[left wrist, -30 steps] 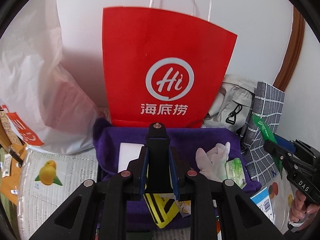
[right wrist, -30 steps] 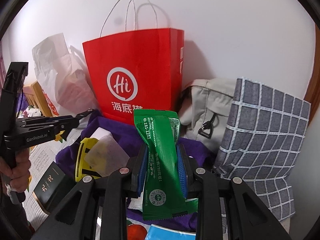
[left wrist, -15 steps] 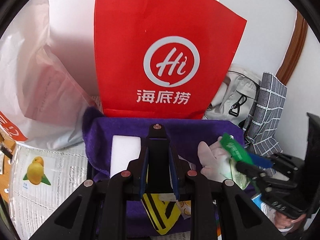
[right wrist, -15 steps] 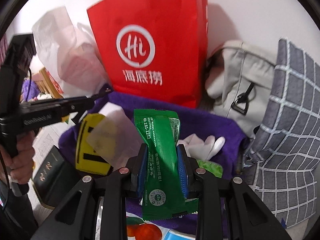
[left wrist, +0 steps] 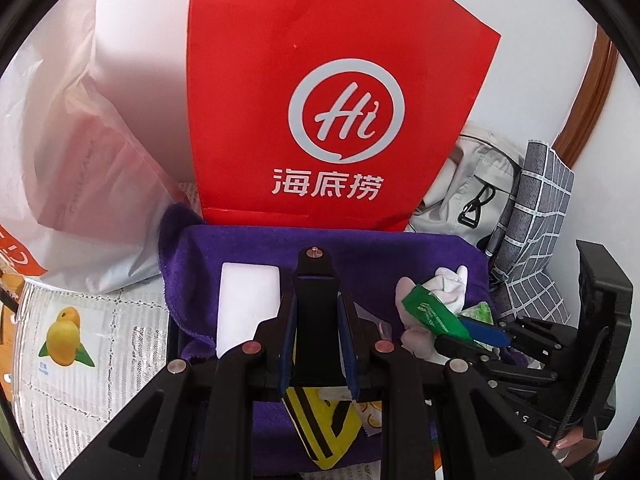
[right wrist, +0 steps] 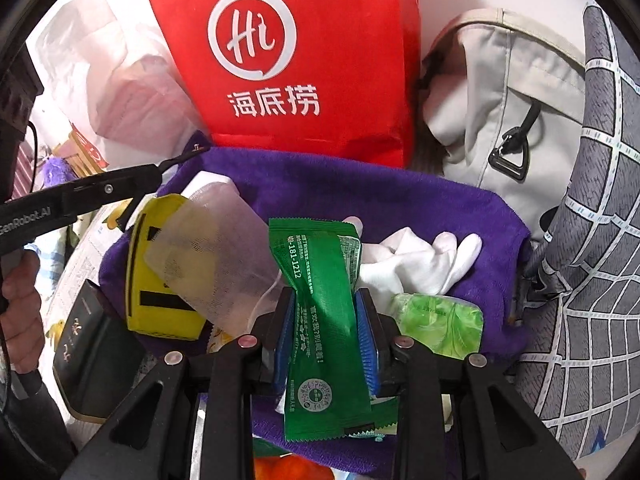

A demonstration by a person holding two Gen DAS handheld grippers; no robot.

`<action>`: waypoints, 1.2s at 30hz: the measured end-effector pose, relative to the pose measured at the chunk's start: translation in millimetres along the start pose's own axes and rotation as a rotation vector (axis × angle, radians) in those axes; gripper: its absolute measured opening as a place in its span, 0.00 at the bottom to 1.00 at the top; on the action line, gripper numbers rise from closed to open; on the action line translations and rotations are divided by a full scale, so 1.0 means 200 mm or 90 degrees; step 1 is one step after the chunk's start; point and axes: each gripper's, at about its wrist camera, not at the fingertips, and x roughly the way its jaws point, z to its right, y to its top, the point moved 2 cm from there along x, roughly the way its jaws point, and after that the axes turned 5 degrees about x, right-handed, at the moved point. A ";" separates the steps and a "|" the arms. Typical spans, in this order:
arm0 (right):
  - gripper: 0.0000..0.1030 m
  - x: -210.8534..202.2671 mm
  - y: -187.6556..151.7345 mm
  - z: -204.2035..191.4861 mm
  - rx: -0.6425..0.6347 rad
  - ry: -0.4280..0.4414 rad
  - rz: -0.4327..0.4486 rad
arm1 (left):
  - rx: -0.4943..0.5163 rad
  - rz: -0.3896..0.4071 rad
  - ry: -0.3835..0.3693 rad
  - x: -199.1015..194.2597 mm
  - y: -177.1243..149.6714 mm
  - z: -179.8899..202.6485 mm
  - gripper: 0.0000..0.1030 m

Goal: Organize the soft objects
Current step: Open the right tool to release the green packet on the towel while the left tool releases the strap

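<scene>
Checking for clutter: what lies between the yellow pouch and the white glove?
In the right wrist view, a translucent sachet and the green packet in the right tool.

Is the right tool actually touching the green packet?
Touching. The right wrist view shows the green packet pinched at its waist between the right tool's blue pads, creased where they press.
</scene>
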 end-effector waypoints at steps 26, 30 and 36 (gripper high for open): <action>0.45 -0.07 0.04 -0.02 -0.040 -0.061 0.031 | 0.029 -0.050 -0.006 0.09 -0.06 0.09 0.19; 0.48 -0.08 0.05 -0.02 -0.043 -0.062 0.031 | 0.030 -0.058 -0.005 0.10 -0.06 0.09 0.20; 0.48 -0.11 0.05 -0.02 -0.043 -0.069 0.035 | 0.028 -0.061 -0.015 0.10 -0.06 0.10 0.20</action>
